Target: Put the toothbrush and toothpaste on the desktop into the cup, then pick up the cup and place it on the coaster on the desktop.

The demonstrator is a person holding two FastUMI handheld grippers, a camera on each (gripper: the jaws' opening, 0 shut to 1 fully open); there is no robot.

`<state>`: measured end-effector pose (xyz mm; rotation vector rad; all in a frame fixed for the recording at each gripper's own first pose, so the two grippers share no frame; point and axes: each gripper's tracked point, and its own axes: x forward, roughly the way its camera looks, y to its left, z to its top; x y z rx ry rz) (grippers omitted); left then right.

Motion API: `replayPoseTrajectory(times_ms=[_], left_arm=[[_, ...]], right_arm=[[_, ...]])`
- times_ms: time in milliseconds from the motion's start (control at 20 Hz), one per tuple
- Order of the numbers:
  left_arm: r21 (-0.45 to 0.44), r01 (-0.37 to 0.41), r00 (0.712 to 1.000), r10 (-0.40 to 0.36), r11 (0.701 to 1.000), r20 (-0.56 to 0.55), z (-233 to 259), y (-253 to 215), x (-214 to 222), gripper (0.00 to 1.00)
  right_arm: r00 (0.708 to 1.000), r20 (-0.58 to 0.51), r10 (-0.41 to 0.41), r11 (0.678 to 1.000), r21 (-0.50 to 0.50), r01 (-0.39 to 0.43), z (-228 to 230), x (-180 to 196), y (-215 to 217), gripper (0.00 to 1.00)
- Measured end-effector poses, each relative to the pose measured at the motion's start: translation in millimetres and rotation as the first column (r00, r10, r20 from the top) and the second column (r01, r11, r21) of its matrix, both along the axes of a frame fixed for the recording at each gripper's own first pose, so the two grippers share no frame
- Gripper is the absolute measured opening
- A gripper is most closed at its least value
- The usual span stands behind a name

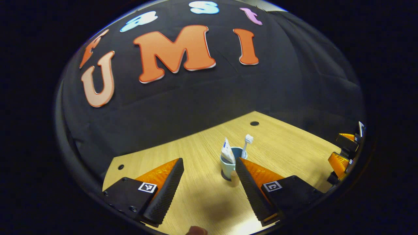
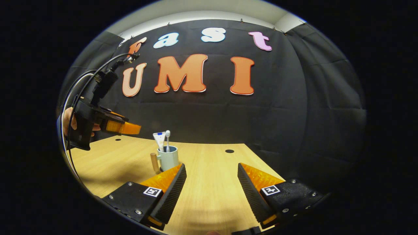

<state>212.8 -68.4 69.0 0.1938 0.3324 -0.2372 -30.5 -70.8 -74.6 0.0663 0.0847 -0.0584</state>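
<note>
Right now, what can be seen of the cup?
The cup is a pale blue mug, ceramic by its look, standing upright on the wooden desktop. A wood-toned handle sticks out at its side. The toothpaste and toothbrush stand inside it. A dark disc, likely the coaster, shows under its base. Neither tool touches it.

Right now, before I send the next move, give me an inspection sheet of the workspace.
Surface: wooden desktop, with round holes.
Job's things: toothbrush and toothpaste stand in the cup; cup has a wooden handle; a dark base shows under it, coaster not confirmable.
Clutter: nothing seen.
Grippers: left gripper open, empty; right gripper open, empty; both apart from the cup.
Cables: cable arcs above the left gripper.
Surroundings: black cloth wall.
</note>
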Motion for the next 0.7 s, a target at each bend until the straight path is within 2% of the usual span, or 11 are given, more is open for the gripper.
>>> replayPoseTrajectory(times_ms=[200,400,550,700], left_arm=[[-0.083,-0.055,0.984,0.068,0.995,0.167,18.9,15.9,-13.9,1.00],[-0.148,-0.106,0.955,0.142,0.983,0.260,30.1,27.4,-28.8,1.00],[-0.164,-0.145,0.934,0.190,0.976,0.304,33.3,30.3,-39.1,1.00],[-0.140,-0.195,0.915,0.232,0.971,0.330,18.3,23.3,-35.1,1.00]], right_arm=[[0.997,0.035,0.061,0.998,-0.004,-0.061,19.6,14.3,46.9,0.95],[0.991,0.077,0.106,0.994,-0.018,-0.105,37.1,22.9,87.4,0.95],[0.983,0.110,0.145,0.989,-0.007,-0.145,47.8,26.3,115.2,0.95],[0.979,0.107,0.173,0.985,-0.005,-0.173,46.9,33.2,134.6,0.95]])
